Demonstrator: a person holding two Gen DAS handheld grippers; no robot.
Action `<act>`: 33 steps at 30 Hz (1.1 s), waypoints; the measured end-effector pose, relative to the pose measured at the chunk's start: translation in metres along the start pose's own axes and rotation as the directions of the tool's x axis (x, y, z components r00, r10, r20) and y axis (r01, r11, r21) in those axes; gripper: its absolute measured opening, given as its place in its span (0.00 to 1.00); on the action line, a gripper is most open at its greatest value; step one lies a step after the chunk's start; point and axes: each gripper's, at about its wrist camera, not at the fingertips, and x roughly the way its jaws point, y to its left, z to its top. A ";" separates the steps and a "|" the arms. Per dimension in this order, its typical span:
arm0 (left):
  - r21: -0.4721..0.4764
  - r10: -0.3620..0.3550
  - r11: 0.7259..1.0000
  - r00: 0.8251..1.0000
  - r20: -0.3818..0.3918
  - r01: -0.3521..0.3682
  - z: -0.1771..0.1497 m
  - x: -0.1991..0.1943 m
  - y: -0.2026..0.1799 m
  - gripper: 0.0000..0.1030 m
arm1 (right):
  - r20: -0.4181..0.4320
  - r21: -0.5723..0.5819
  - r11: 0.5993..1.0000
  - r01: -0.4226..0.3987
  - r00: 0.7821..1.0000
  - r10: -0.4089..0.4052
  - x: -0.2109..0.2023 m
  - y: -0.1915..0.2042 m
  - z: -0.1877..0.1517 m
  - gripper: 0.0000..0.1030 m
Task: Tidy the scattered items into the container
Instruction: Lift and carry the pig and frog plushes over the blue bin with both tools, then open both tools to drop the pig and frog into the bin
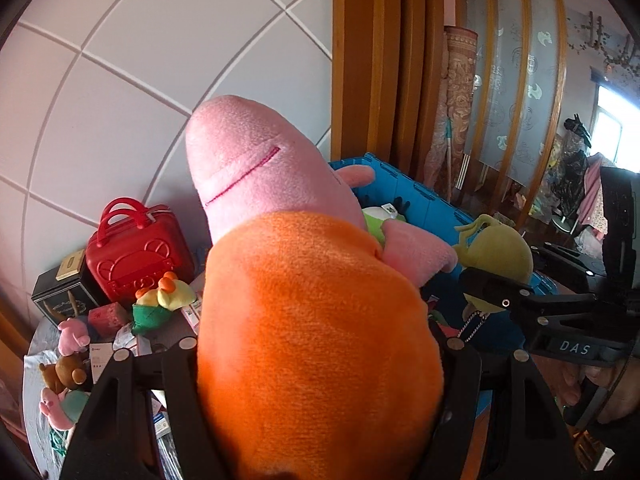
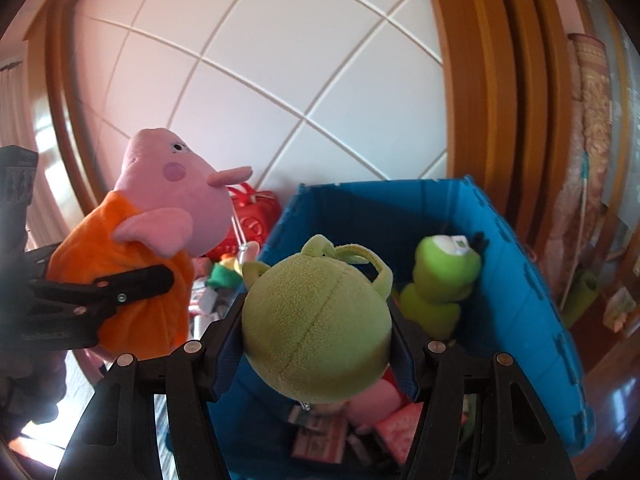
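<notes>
Two tongs are each clamped on a soft toy. Left tongs (image 1: 320,344) grip the pig toy (image 1: 276,184) by its orange body, fingers pressed into the fabric on both sides; the pink head rises beyond the fingertips, upright. Right tongs (image 2: 318,336) grip the round green toy (image 2: 316,320) between both fingers, its loop and small horns pointing away from the wrist. Blue bin (image 2: 516,264) sits directly ahead of and below the right tongs, with the green toy held over its near edge. Inside the bin, beyond the right fingertips, a bright green one-eyed toy (image 2: 440,280) leans against the far wall; a pink plush and small packets lie on the bottom. To the left of the left tongs, a red case (image 1: 136,256) stands beside a black box (image 1: 60,292), with a small green and yellow plush (image 1: 160,304), further small plush toys (image 1: 72,340) and packets scattered near them on the table (image 1: 34,392)
</notes>
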 end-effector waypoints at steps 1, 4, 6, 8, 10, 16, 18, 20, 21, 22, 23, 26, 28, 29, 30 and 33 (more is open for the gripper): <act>0.008 -0.008 1.000 1.000 -0.003 0.008 0.003 0.004 -0.005 0.68 | -0.002 0.011 1.000 0.014 1.000 -0.014 -0.002 -0.007 -0.001 0.60; 0.027 -0.031 0.999 0.999 -0.015 0.031 0.010 0.015 -0.018 0.68 | -0.009 0.040 0.998 0.048 0.999 -0.048 -0.005 -0.025 -0.004 0.60; 0.041 -0.048 0.998 0.999 -0.019 0.048 0.016 0.022 -0.027 0.68 | -0.013 0.055 0.996 0.067 0.998 -0.066 -0.006 -0.035 -0.006 0.60; 0.055 -0.064 0.996 0.998 -0.024 0.065 0.021 0.029 -0.035 0.68 | -0.020 0.068 0.994 0.086 0.996 -0.085 -0.006 -0.045 -0.007 0.60; 0.071 -0.079 0.994 0.996 -0.032 0.081 0.025 0.037 -0.044 0.68 | -0.025 0.079 0.992 0.100 0.995 -0.098 -0.006 -0.053 -0.009 0.60; 0.104 -0.103 0.989 0.993 -0.057 0.109 0.033 0.054 -0.062 0.68 | -0.047 0.095 0.986 0.134 0.990 -0.130 0.003 -0.070 -0.011 0.60; 0.109 -0.106 0.988 0.993 -0.059 0.112 0.035 0.057 -0.063 0.68 | -0.055 0.098 0.985 0.141 0.989 -0.136 0.007 -0.073 -0.012 0.60; 0.111 -0.107 0.987 0.992 -0.062 0.113 0.036 0.060 -0.064 0.68 | -0.062 0.101 0.984 0.148 0.988 -0.142 0.010 -0.075 -0.012 0.60; 0.108 -0.106 0.988 0.992 -0.064 0.113 0.037 0.062 -0.064 0.68 | -0.064 0.104 0.983 0.149 0.988 -0.143 0.011 -0.076 -0.012 0.60; 0.104 -0.107 0.988 0.992 -0.065 0.113 0.037 0.063 -0.062 0.68 | -0.065 0.105 0.983 0.151 0.987 -0.145 0.013 -0.078 -0.011 0.60; 0.098 -0.110 0.988 0.992 -0.066 0.117 0.038 0.064 -0.060 0.71 | -0.065 0.105 0.983 0.153 0.987 -0.147 0.015 -0.079 -0.011 0.60; 0.104 -0.111 0.987 0.988 -0.105 0.122 0.039 0.072 -0.061 0.86 | -0.053 0.107 0.980 0.167 0.985 -0.163 0.019 -0.081 -0.008 0.75; 0.103 -0.091 0.989 0.991 -0.097 0.101 0.038 0.072 -0.058 1.00 | -0.038 0.123 0.977 0.175 0.984 -0.172 0.019 -0.083 -0.005 1.00; 0.097 -0.095 0.990 0.991 -0.096 0.105 0.037 0.072 -0.056 1.00 | -0.032 0.130 0.975 0.179 0.984 -0.176 0.019 -0.083 -0.004 1.00; 0.088 -0.099 0.990 0.990 -0.097 0.107 0.037 0.072 -0.054 1.00 | -0.032 0.132 0.974 0.182 0.983 -0.179 0.020 -0.084 -0.003 1.00; 0.077 -0.074 0.994 0.993 -0.093 0.081 0.032 0.071 -0.043 1.00 | -0.033 0.124 0.975 0.185 0.983 -0.182 0.021 -0.079 -0.001 1.00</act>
